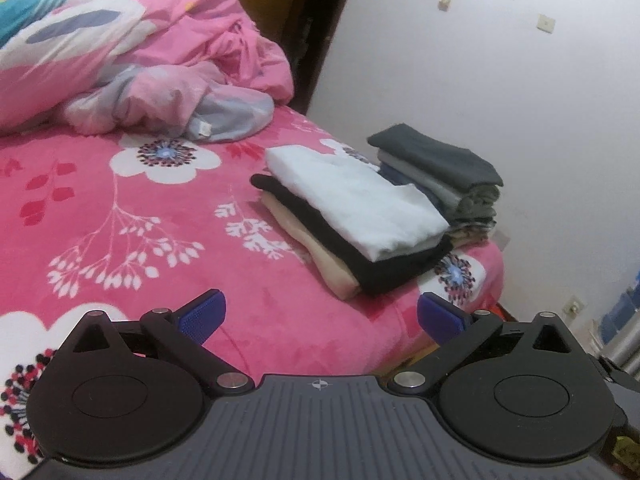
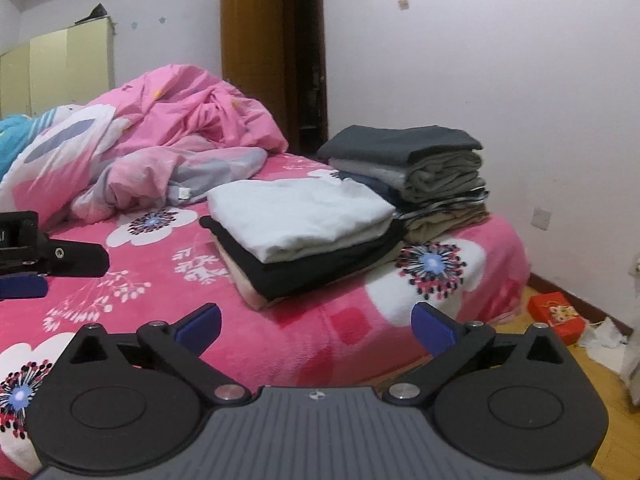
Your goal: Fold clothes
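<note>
Presently both tools hang above the near edge of the bed (image 2: 352, 332), each with jaws spread wide and nothing between them: the left gripper (image 1: 320, 314) and the right gripper (image 2: 316, 320) alike are released. The white folded garment (image 2: 300, 216) tops a low stack with a black layer and a pale pink one beneath, lying toward the bed's right side; just behind it, at the far right corner, stands the taller stack (image 2: 412, 172) capped by a dark grey piece. A crumpled pink quilt (image 1: 132, 60) fills the far left of the bed. By this view the fold in hand appears finished, with no loose garment visible on the open bedspread. To proceed well, the next item is best laid flat on the bare floral area left of the stacks, clear of the quilt, seams squared before any crease is pressed.
</note>
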The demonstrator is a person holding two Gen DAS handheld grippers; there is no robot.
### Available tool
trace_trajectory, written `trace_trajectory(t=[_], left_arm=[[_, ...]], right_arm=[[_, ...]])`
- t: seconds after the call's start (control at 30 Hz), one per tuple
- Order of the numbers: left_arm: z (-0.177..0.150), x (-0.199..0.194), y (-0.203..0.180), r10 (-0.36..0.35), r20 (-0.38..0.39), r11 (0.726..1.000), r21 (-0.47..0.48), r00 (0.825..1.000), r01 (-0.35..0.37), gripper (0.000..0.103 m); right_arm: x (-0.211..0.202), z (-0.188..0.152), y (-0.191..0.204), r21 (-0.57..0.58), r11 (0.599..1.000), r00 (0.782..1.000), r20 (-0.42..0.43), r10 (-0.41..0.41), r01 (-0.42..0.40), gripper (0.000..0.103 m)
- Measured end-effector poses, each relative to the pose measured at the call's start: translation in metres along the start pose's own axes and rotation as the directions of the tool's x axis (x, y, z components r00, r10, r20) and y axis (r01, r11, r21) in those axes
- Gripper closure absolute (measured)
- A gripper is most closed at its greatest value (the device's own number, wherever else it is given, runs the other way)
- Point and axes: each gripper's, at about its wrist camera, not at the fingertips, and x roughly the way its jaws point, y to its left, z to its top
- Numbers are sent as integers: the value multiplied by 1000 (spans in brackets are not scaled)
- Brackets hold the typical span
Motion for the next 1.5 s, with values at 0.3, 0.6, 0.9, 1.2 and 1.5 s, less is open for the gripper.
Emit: trace_trajectory(t=[0.3,0.6,0.9,1.2,1.5], left_arm=[[-6,8,-8,129,-40,991,26,991,-128,0],[-10,13,-14,186,-45,982,52,982,-184,0],[-14,14,-22,216,-32,972,100,976,-212,0],[-16,14,-30,244,-43,962,134,969,-237,0],[-17,15,-31,257,-65,962,115,964,-249,0]], right_arm=[[-4,2,0,2,994,994,10,-105,105,0],[-2,8,0,-15,989,989,7,-145,145,0],[-4,11,3,-48,987,988,28,-153,154,0],[-5,15,-2,-49,986,987,35,-155,157,0],[-7,15,0,-59,988,989,37,-144,146,0]])
